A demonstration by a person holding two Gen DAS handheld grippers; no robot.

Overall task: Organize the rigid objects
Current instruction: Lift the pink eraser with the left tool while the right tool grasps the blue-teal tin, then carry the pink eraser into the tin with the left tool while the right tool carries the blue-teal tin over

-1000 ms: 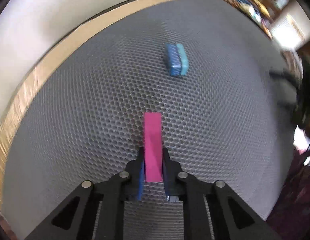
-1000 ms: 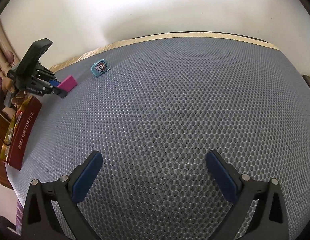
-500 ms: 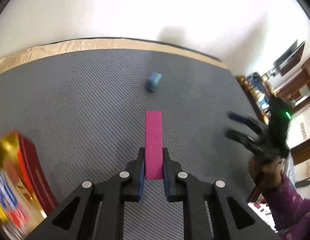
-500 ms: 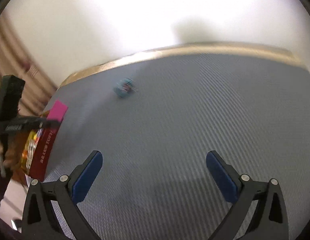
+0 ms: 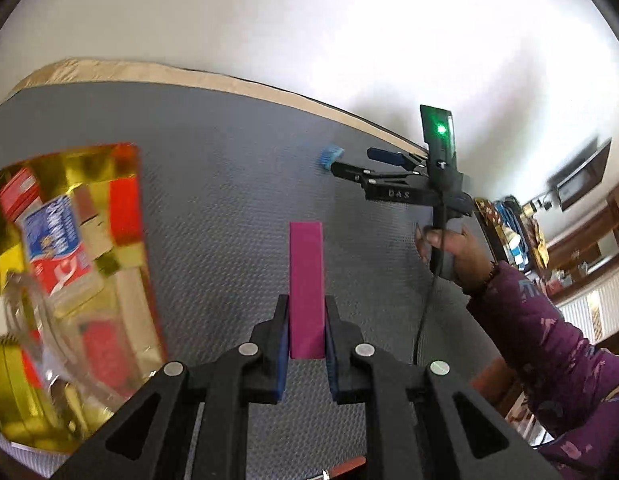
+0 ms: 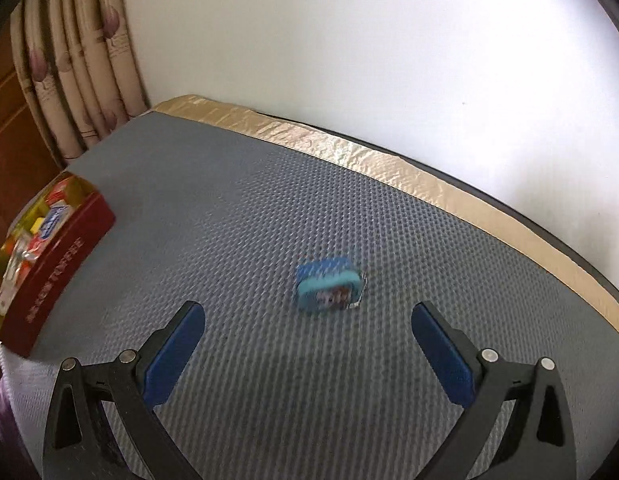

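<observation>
My left gripper is shut on a flat pink block that sticks out forward, held above the grey mat beside a red and gold tin. The tin is open and holds several small items. A small blue box with a picture on its face lies on the mat, a little ahead of my open right gripper and between the lines of its fingers. In the left wrist view the right gripper reaches toward that blue box.
A grey honeycomb mat covers the table, with gold tape along the far edge by a white wall. A curtain hangs at the left. A person's hand and purple sleeve hold the right gripper. Shelves with clutter stand at the right.
The left gripper carried the pink block sideways and rolled, so the tin now fills its left side. The right gripper swung toward the blue box, which now sits close ahead of it.
</observation>
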